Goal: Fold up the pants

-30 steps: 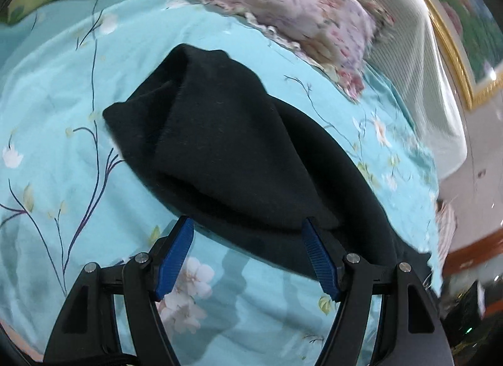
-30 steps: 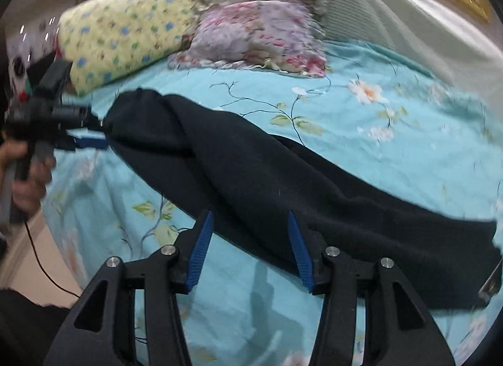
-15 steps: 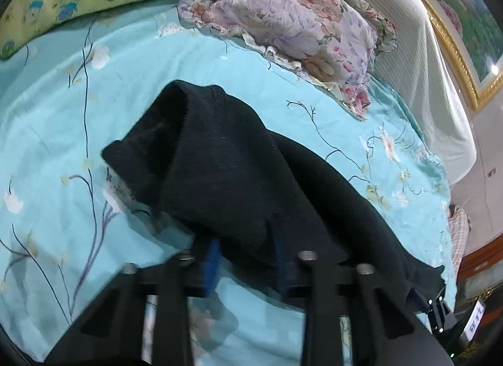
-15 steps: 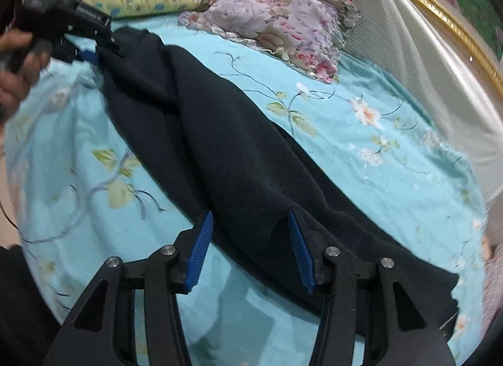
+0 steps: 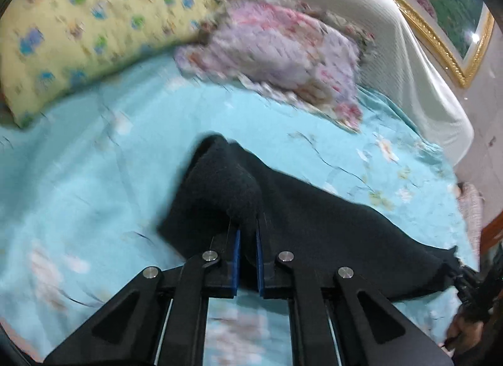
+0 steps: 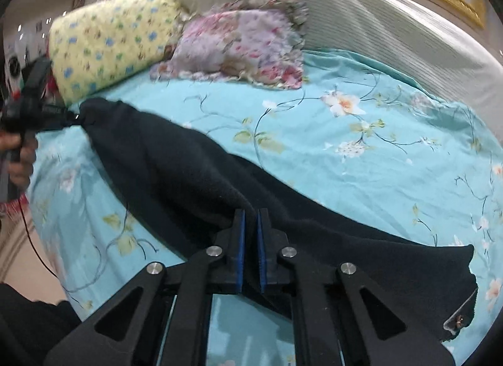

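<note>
The black pants (image 5: 314, 227) lie stretched lengthwise across a light blue flowered bedsheet (image 5: 78, 183). My left gripper (image 5: 247, 237) is shut on the near edge of the pants at one end, where the cloth bunches up. My right gripper (image 6: 250, 218) is shut on the near edge of the pants (image 6: 195, 174) further along. In the right wrist view the left gripper (image 6: 67, 122) shows at the far left, pinching the end of the pants. The other end of the pants (image 6: 452, 287) lies flat at the lower right.
A yellow patterned pillow (image 6: 110, 45) and a pink flowered pillow (image 6: 242, 42) lie at the head of the bed. A white padded headboard (image 6: 377, 20) stands behind them, with a gold picture frame (image 5: 440, 42) above. The bed edge (image 6: 19, 249) is at the near left.
Both grippers have closed from open onto the near edge of the pants. The pants are pulled straighter along the bed, and both views have swung.
</note>
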A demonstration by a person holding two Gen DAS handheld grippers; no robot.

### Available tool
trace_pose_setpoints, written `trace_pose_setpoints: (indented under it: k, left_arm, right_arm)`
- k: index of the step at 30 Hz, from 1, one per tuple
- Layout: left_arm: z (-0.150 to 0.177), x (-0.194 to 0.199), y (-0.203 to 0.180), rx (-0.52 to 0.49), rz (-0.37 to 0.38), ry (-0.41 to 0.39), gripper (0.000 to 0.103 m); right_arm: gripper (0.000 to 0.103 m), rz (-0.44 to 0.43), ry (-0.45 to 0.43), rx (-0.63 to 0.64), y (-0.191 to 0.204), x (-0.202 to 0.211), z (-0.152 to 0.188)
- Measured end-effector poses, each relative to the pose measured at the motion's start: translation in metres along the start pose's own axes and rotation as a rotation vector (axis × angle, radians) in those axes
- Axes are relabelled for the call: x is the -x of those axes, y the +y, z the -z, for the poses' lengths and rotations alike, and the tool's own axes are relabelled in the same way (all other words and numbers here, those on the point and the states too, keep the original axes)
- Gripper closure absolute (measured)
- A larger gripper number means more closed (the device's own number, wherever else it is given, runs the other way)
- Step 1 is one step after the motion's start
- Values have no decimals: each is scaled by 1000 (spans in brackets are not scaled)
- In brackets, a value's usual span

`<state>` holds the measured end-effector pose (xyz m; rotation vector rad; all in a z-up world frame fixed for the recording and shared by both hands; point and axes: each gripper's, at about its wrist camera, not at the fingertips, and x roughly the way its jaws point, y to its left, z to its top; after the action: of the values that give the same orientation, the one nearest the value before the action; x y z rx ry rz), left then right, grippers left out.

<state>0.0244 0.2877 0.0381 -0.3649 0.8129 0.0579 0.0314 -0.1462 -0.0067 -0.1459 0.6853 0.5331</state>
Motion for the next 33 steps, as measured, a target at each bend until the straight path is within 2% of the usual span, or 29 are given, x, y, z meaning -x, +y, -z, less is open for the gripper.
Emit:
trace_pose_setpoints:
  k: [2,4,8,11,14,15,16,17,18,19,20,25,30,33]
  left_arm:
    - [-6,3,16,24,19,-1,96]
    - [-8,-3,23,31,38,30,96]
    - [11,-27,19,-14,-4,75,97]
    - [26,-39,24,15,19,97,96]
    - [37,-42,23,26,7,113,87]
    - [40,-40,23,28,15,112,82]
    - [42,-37,22,25,16,106,80]
    - [43,-33,22,26,14,101,70]
    - [44,-30,22,30,9,96,53]
    - [44,-24,23,42,-1,85,46]
    - [45,-21,24,50,-5,73,42]
    - [47,-11,34,104,-4,56,42]
    - [48,-15,44,165,-7,84,40]
    - [48,-11,50,201,-7,80,40]
  right_arm:
    - [99,-10,2,-23,-5,-1,0]
    - [100,-2,28,-43,-8,-9,4]
    - [100,15,77,-57,-6,-26,17]
    - [100,29,108,-73,-3,-33,24]
    - [98,15,133,-101,-2,-36,25]
    - [93,6,133,-98,1,-36,23]
    - [83,3,120,-84,5,-34,19]
    - [75,7,108,-72,8,-33,14]
    - [59,10,99,-68,10,-33,12]
    - [51,14,80,-71,11,-32,6]
    - [51,11,70,-75,11,-32,2]
    - [51,-29,54,-104,9,-46,-24]
    - [51,-110,88,-99,22,-71,-47]
    - [51,-126,88,-166,17,-72,-50]
